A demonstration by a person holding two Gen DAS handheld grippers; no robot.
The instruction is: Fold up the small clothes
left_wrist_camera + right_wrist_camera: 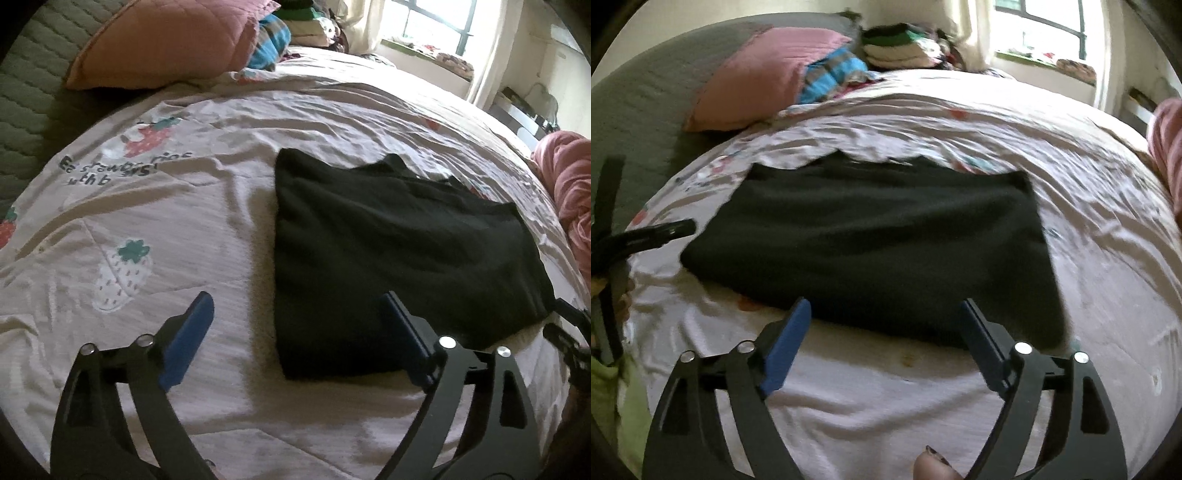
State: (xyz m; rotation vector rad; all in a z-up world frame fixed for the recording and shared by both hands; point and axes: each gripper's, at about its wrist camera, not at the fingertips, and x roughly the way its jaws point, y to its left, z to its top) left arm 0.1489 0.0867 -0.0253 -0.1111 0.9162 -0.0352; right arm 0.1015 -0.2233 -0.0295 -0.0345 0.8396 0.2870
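Observation:
A folded black garment (399, 251) lies flat on the strawberry-print bedsheet (147, 229). My left gripper (297, 299) is open above the garment's near left corner, with nothing held between its blue pads (192, 339). In the right wrist view the same black garment (871, 240) fills the middle, and my right gripper (886, 308) hangs open over its near edge, empty. The left gripper's black frame (661, 232) shows at the left edge of that view. The right gripper's frame (569, 332) shows at the right edge of the left wrist view.
A pink pillow (166, 40) and a blue striped cloth (273, 40) lie at the head of the bed, by a green quilted headboard (26, 92). A stack of folded clothes (901, 44) sits at the back. Pink bedding (572, 199) bunches at the right. A fingertip (932, 467) shows at the bottom.

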